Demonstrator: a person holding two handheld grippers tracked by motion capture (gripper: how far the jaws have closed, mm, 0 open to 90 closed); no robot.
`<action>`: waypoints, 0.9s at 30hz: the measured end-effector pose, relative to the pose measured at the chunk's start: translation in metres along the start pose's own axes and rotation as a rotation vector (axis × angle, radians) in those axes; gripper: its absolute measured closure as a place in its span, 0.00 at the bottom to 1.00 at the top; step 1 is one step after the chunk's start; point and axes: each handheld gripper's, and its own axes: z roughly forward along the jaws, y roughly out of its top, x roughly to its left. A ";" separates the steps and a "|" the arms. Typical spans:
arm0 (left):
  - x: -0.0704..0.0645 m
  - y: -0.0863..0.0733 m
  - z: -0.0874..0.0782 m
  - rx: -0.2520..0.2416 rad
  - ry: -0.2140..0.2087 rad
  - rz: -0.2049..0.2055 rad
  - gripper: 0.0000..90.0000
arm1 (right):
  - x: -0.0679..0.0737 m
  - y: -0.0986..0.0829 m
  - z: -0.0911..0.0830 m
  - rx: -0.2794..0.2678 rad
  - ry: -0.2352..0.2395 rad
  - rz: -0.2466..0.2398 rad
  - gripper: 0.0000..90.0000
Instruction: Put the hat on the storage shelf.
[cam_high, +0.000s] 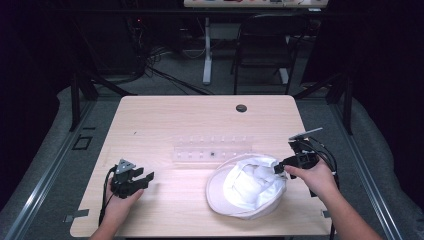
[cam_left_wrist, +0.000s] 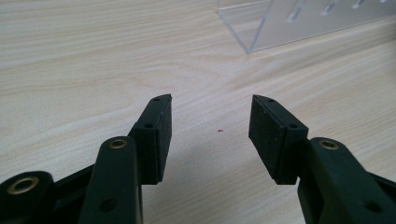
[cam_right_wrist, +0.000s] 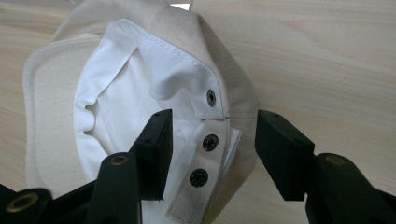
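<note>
A cream cap (cam_high: 245, 187) lies upside down on the wooden table (cam_high: 165, 115), its white lining facing up. In the right gripper view the cap (cam_right_wrist: 140, 70) shows its back strap (cam_right_wrist: 219, 154) with three dark snaps. My right gripper (cam_right_wrist: 212, 134) is open; one jaw is inside the cap and the other outside, with the strap between them and a gap on each side. In the high view the right gripper (cam_high: 280, 167) sits at the cap's right rim. My left gripper (cam_high: 145, 179) hovers open over bare wood at the left, with nothing between its jaws (cam_left_wrist: 210, 116).
A clear acrylic rack (cam_high: 212, 150) lies across the middle of the table just behind the cap, and its end shows in the left gripper view (cam_left_wrist: 299, 23). A dark cable hole (cam_high: 241, 108) sits near the far edge. A chair (cam_high: 270, 45) stands beyond the table.
</note>
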 end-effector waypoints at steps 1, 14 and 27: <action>0.000 0.000 0.000 0.000 0.000 0.000 0.55 | 0.000 0.000 0.000 0.000 0.000 0.000 0.52; 0.001 0.000 -0.001 0.004 0.000 0.001 0.55 | 0.002 0.006 0.020 0.106 0.033 0.050 0.62; 0.001 0.000 -0.001 0.000 0.005 0.001 0.55 | 0.011 0.009 0.002 0.080 0.000 -0.002 0.87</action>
